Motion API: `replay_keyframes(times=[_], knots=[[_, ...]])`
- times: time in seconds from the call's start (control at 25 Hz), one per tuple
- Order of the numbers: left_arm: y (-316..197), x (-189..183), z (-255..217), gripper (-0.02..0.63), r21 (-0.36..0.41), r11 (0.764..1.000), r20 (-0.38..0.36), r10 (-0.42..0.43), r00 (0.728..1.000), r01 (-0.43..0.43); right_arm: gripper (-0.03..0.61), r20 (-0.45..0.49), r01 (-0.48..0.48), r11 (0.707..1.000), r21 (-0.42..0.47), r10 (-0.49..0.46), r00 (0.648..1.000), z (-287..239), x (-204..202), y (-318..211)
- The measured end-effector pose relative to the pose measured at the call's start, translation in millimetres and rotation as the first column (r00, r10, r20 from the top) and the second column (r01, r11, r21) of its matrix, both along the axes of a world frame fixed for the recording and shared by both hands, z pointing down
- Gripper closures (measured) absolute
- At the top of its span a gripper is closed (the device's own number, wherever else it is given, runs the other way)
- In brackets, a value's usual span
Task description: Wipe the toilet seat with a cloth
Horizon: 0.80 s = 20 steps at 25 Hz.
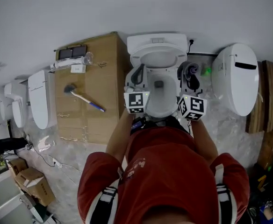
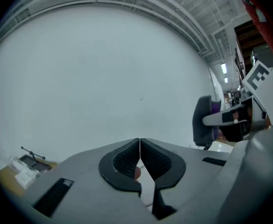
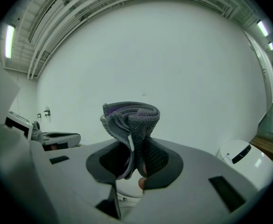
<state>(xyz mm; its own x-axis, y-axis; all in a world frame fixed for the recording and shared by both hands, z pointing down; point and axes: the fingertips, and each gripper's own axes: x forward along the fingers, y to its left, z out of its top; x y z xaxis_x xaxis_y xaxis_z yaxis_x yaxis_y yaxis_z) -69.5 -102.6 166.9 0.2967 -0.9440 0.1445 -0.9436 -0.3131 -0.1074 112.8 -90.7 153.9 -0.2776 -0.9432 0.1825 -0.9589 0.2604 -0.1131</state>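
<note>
Red shirt (image 1: 174, 171) fills the foreground as a person stands over a white toilet (image 1: 157, 43) with a pair of tongs in each hand, both pointing roughly level at the bare wall.

The right tongs (image 3: 135, 164) are clamped on a grey-and-purple knitted cloth (image 3: 131, 118). It is pinched at a narrow waist, and most of it bulges in a twisted wad above the tips. The left tongs (image 2: 140, 158) are closed tip to tip with nothing between them.

The toilet seat (image 1: 162, 107) lies below and between the two tongs, and the cloth appears to be clear of it, so wiping has apparently not begun.

Out beyond the left tongs stands a brown, box-like worktop (image 1: 104, 55) with a blue-handled tool (image 1: 82, 96) lying on it. Beyond the right tongs sits a second toilet (image 1: 237, 78), its lid down.

Risks from here, as a judgement:
- The cloth is held only by a thin fold, so dragging it across the seat could pull it free and drop it into the bowl.
- The wad sits above the tips. A flat approach could therefore put hard plastic, not fabric, against the seat and scrape it.
- The empty left tongs hang close beside the bowl and could knock the rim during a sweep.
</note>
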Motion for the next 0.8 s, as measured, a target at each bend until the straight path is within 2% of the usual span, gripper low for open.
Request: replay_keyframes(times=[0.16, 0.24, 0.32, 0.4, 0.48, 0.56, 0.68, 0.8], knots=[[-25.1, 19.6, 19.5, 0.6, -0.062, 0.995, 0.14, 0.088, 0.986, -0.08, 0.495, -0.014, -0.019, 1.0, 0.013, 0.019, 1.0, -6.5, 10.6, 0.6], [-38.0, 27.7, 30.9, 0.597, -0.099, 0.989, 0.217, 0.128, 0.968, -0.109, 0.495, -0.016, -0.034, 0.999, 0.017, 0.034, 0.999, -9.0, 17.6, 1.3], [-54.2, 33.2, 42.5, 0.556, -0.148, 0.981, 0.309, 0.162, 0.937, -0.121, 0.495, -0.012, -0.055, 0.998, 0.017, 0.055, 0.998, -10.1, 24.6, 1.5], [-70.6, 37.9, 56.7, 0.524, -0.208, 0.971, 0.428, 0.2, 0.881, -0.12, 0.495, -0.011, -0.072, 0.997, 0.013, 0.072, 0.997, -10.5, 30.8, 3.4], [-85.7, 42.6, 69.2, 0.506, -0.257, 0.959, 0.532, 0.245, 0.811, -0.122, 0.495, -0.014, -0.084, 0.996, 0.01, 0.084, 0.996, -10.3, 36.3, 5.5], [-99.9, 46.6, 74.1, 0.495, -0.269, 0.955, 0.61, 0.269, 0.745, -0.125, 0.495, -0.014, -0.098, 0.995, 0.008, 0.098, 0.995, -8.9, 42.1, 7.1], [-118.1, 51.8, 77.1, 0.495, -0.269, 0.954, 0.688, 0.285, 0.668, -0.13, 0.495, -0.017, -0.119, 0.993, 0.004, 0.119, 0.993, -7.3, 52.3, 10.3], [-129.6, 53.4, 84.7, 0.495, -0.283, 0.95, 0.729, 0.302, 0.614, -0.132, 0.494, -0.021, -0.14, 0.99, -0.002, 0.14, 0.99, -5.4, 62.0, 14.7]])
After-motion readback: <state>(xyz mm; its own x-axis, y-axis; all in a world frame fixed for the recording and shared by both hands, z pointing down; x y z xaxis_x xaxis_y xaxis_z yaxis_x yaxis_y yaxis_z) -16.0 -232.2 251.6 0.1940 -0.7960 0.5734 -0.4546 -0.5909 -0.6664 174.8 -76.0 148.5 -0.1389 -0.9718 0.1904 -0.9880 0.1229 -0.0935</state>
